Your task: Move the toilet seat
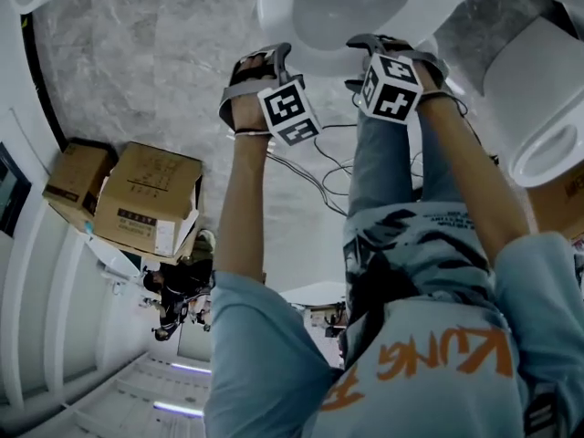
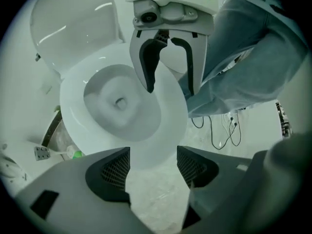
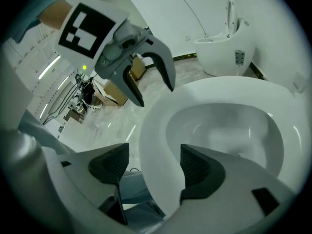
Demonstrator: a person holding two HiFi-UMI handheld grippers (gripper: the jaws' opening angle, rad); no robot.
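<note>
White slick seat (image 3: 158,150) between open right fingers (image 3: 195,169), left fingers (image 2: 114,169) open too; liable to slip if pinched shallowly.

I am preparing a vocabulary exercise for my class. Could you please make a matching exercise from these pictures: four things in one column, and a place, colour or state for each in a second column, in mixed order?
Column one
1. toilet lid
2. toilet seat
3. cardboard boxes
4. right gripper

Column two
a. jaws apart, astride the seat's rim
b. brown, on the floor
c. raised upright behind the bowl
d. lying flat on the bowl

Right pairs: 1-c, 2-d, 3-b, 4-a
</note>
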